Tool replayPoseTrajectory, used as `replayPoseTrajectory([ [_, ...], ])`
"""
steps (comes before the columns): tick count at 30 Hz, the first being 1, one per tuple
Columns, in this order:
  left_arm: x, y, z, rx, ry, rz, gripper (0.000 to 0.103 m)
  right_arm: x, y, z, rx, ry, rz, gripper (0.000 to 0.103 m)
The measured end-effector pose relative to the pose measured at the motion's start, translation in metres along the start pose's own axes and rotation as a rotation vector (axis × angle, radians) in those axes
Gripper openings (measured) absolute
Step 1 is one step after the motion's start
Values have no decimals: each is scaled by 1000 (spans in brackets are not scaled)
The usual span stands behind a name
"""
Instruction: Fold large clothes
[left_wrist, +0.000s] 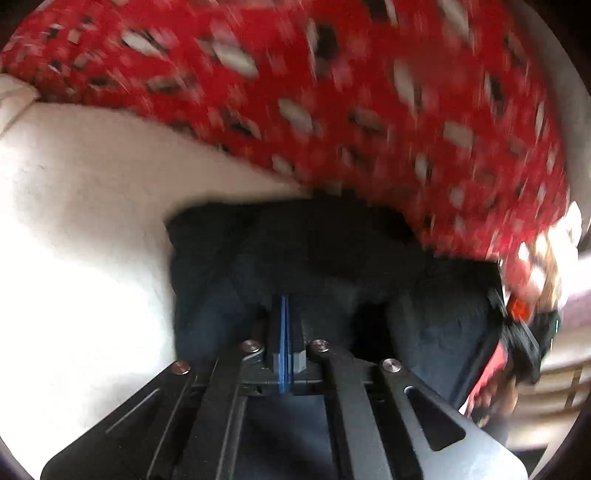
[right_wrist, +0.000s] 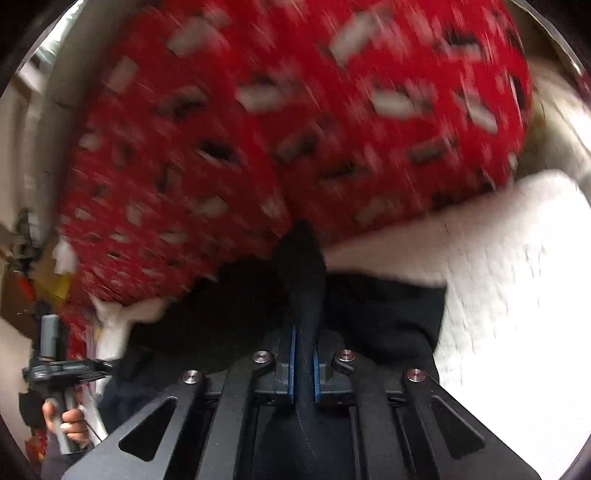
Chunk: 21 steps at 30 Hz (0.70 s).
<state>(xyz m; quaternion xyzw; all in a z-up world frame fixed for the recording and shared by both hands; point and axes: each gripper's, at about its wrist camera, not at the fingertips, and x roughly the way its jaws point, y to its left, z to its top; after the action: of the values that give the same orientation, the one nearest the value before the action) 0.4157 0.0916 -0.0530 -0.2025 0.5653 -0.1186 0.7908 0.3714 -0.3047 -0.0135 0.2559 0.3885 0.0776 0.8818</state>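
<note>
A dark navy garment (left_wrist: 332, 258) hangs stretched between my two grippers over a white bedsheet (left_wrist: 81, 229). My left gripper (left_wrist: 284, 314) is shut, its blue pads pressed together on the garment's edge. My right gripper (right_wrist: 303, 339) is shut on a bunched fold of the same dark garment (right_wrist: 303, 266), which rises between the blue pads. The right gripper (left_wrist: 517, 332) shows at the right of the left wrist view. The left gripper (right_wrist: 59, 369) and the hand holding it show at the lower left of the right wrist view.
A red blanket (left_wrist: 332, 92) with white and black patches covers the far part of the bed and also shows in the right wrist view (right_wrist: 295, 129). The white sheet (right_wrist: 498, 277) lies to the right. Clutter (right_wrist: 29, 258) stands at the left edge. Both views are motion-blurred.
</note>
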Motion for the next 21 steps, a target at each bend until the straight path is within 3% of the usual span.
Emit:
replayPoseTrajectory([
  [2, -4, 15, 10, -52, -48, 24, 0, -25, -6, 5, 28, -113, 57, 5],
  [4, 1, 40, 17, -156, -34, 38, 0, -28, -29, 7, 109, -141, 49, 5],
  [8, -1, 64, 14, -224, -6, -71, 0, 10, -75, -10, 220, 15, -110, 5],
  [11, -11, 47, 14, -160, -18, -109, 0, 17, -82, -27, 234, -9, -85, 6],
  [12, -12, 39, 16, -141, -16, -118, 5, 17, -82, -29, 242, -19, -82, 6],
  [14, -6, 15, 21, -88, -2, -112, 31, 18, -85, -31, 266, -23, -75, 6],
  [15, 0, 8, 22, -71, 7, -92, 58, 18, -86, -31, 274, -23, -72, 6],
  [16, 7, 0, 24, -56, 18, -63, 64, 18, -87, -31, 279, -23, -68, 7],
  [19, 34, -21, 25, 5, 77, -9, 64, 17, -89, -33, 288, -28, -55, 7],
  [21, 50, -33, 21, 63, 116, 68, 64, 16, -91, -34, 299, -30, -41, 7],
])
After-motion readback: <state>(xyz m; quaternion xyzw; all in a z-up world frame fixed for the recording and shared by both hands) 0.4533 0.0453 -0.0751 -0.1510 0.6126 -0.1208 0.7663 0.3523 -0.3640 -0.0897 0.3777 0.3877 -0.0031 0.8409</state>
